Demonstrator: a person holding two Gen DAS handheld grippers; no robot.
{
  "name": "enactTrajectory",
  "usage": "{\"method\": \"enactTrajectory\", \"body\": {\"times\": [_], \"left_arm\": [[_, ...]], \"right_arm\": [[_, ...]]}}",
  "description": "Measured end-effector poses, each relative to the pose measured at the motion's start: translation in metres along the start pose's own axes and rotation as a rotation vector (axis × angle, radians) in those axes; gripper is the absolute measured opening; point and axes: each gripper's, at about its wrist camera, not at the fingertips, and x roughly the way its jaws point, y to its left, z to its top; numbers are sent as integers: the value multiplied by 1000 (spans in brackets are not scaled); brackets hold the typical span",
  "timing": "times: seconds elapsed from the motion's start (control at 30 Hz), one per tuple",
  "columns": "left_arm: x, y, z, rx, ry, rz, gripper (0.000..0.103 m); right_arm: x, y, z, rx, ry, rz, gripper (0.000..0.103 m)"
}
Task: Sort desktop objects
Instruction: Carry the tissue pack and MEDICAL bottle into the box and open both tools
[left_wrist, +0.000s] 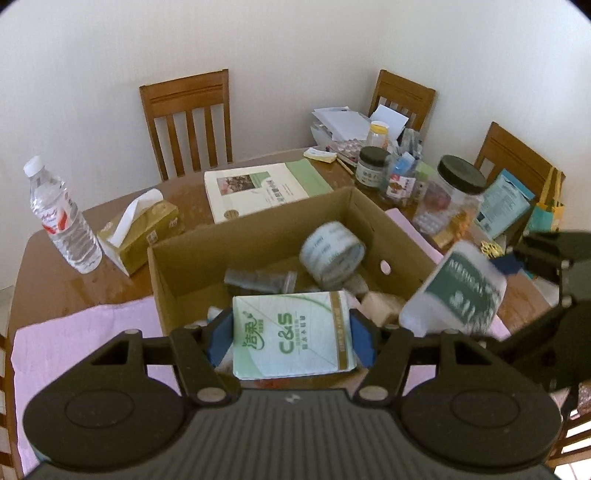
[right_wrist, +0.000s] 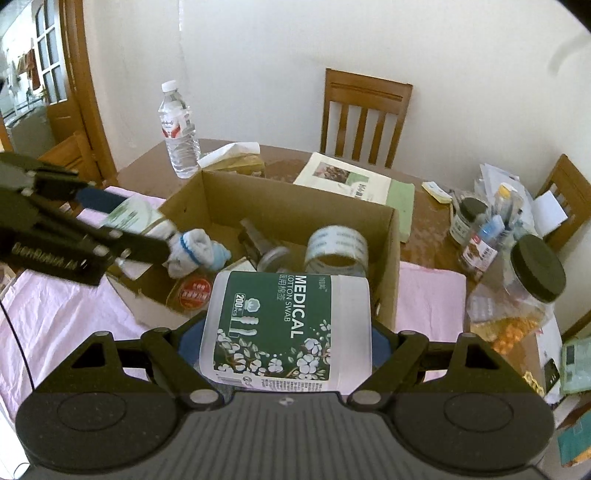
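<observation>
My left gripper (left_wrist: 291, 341) is shut on a green and white tissue pack (left_wrist: 291, 332) and holds it over the near edge of the open cardboard box (left_wrist: 258, 229). My right gripper (right_wrist: 282, 339) is shut on a cotton swab container (right_wrist: 284, 325) with a green "Medical Cotton Swab" label, held at the box's near right corner (right_wrist: 388, 266). That container also shows in the left wrist view (left_wrist: 458, 291). Inside the box lie a tape roll (left_wrist: 330, 254), a clear jar on its side (left_wrist: 258, 280), white socks (right_wrist: 195, 251) and a red-labelled tin (right_wrist: 192, 291).
The box stands on a pink cloth (right_wrist: 428, 299) on a wooden table (left_wrist: 55, 277). A water bottle (left_wrist: 59, 218), a tissue box (left_wrist: 144, 229) and a booklet (left_wrist: 258, 188) lie behind it. Jars, packets and papers (left_wrist: 424, 181) crowd the right side. Chairs (left_wrist: 188, 122) stand around.
</observation>
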Motion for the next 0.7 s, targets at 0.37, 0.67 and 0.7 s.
{"method": "enactTrajectory", "body": {"times": [0.37, 0.67, 0.7], "left_arm": [[41, 14, 52, -41, -2, 90, 65], [48, 25, 54, -78, 38, 186, 92], [46, 25, 51, -79, 44, 189, 92]], "right_arm": [[48, -2, 27, -24, 14, 83, 87], [57, -7, 38, -48, -20, 140, 103], [57, -8, 38, -47, -16, 145, 103]]}}
